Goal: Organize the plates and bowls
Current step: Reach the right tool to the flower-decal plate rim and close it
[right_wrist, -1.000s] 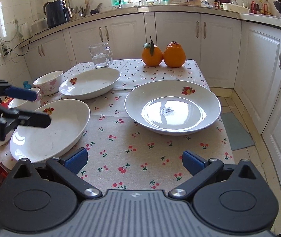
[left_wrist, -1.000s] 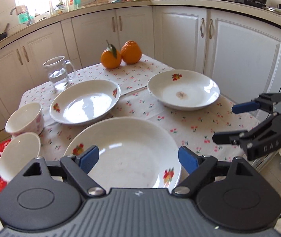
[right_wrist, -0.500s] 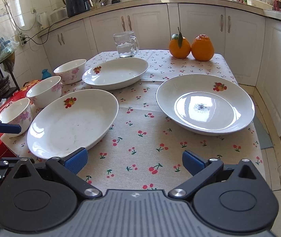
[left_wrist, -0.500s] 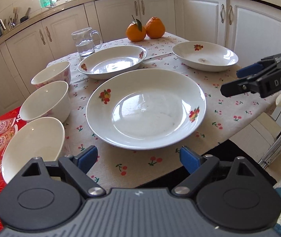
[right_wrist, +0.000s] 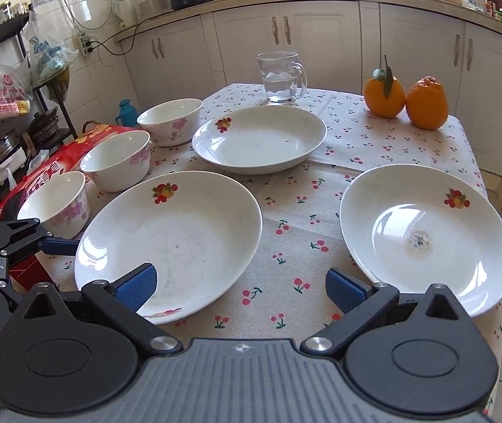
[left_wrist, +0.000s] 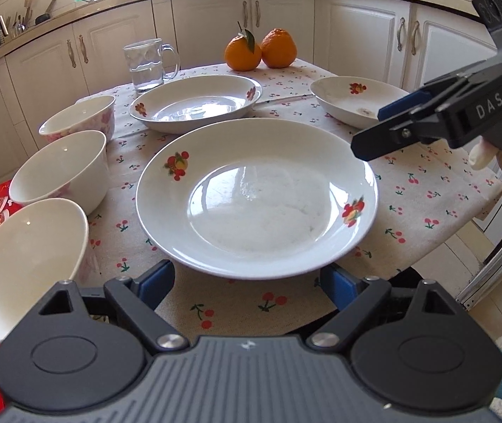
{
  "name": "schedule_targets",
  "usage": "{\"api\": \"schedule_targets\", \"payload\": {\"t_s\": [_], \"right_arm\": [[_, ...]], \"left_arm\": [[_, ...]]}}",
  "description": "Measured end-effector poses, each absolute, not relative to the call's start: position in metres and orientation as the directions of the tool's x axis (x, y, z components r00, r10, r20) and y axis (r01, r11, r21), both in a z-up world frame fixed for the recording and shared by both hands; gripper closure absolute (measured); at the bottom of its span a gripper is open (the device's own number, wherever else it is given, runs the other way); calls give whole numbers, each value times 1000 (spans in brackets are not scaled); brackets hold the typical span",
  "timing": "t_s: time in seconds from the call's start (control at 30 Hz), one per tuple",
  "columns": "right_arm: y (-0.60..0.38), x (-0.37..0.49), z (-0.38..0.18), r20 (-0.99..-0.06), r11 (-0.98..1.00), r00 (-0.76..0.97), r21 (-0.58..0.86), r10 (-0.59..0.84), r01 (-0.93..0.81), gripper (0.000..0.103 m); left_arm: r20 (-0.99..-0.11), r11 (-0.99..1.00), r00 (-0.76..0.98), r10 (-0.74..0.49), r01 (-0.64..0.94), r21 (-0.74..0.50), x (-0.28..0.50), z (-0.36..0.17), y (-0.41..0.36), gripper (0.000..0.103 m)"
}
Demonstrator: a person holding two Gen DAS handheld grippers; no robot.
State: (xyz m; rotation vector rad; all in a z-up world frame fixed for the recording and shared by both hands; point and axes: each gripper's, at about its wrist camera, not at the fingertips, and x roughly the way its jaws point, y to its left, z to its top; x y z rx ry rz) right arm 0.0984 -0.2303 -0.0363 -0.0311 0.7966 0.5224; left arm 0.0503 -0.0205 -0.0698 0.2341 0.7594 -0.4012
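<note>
Three white plates with fruit prints lie on the cherry-print tablecloth: a near plate (left_wrist: 256,197) (right_wrist: 170,239), a far plate (left_wrist: 194,104) (right_wrist: 258,137) and a right plate (left_wrist: 349,100) (right_wrist: 427,236). Three white bowls (left_wrist: 60,172) (right_wrist: 117,158) line the left edge in a row. My left gripper (left_wrist: 247,283) is open, low at the table's front edge, with the near plate's rim just beyond its fingertips. My right gripper (right_wrist: 240,287) is open too and holds nothing; its left pad (right_wrist: 138,285) hangs over the near plate's right side. Each gripper shows in the other's view: right gripper (left_wrist: 374,130), left gripper (right_wrist: 57,243).
A glass mug (right_wrist: 281,77) with water and two oranges (right_wrist: 406,100) stand at the table's far side. A red package (right_wrist: 50,172) sits beside the table on the left, close to the bowls. White cabinets (left_wrist: 215,21) ring the room.
My left gripper has sunk toward the table's front edge, and the near plate now fills its view. My right gripper has swung left, from the right plate toward the near plate.
</note>
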Motion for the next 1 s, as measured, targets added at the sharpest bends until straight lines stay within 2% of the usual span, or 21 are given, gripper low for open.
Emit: {"api": "schedule_targets", "payload": {"t_s": [0.43, 0.57, 0.7, 0.8, 1.0], "right_arm": [[-194, 147, -37, -761, 756, 441, 96, 475, -648, 0], [-184, 163, -40, -774, 715, 403, 90, 489, -694, 0], [-178, 183, -45, -788, 683, 364, 96, 496, -724, 5], [-174, 199, -50, -803, 662, 319, 120, 503, -740, 16], [-170, 223, -55, -810, 603, 214, 204, 547, -771, 24]], "left_arm": [[-702, 910, 663, -260, 412, 52, 51, -72, -23, 15], [-702, 907, 657, -274, 419, 39, 50, -71, -24, 21], [-702, 908, 658, -270, 416, 41, 49, -71, -26, 20], [-703, 909, 659, -268, 415, 42, 50, -71, -26, 20], [-704, 909, 658, -268, 415, 42, 50, -71, -26, 20]]}}
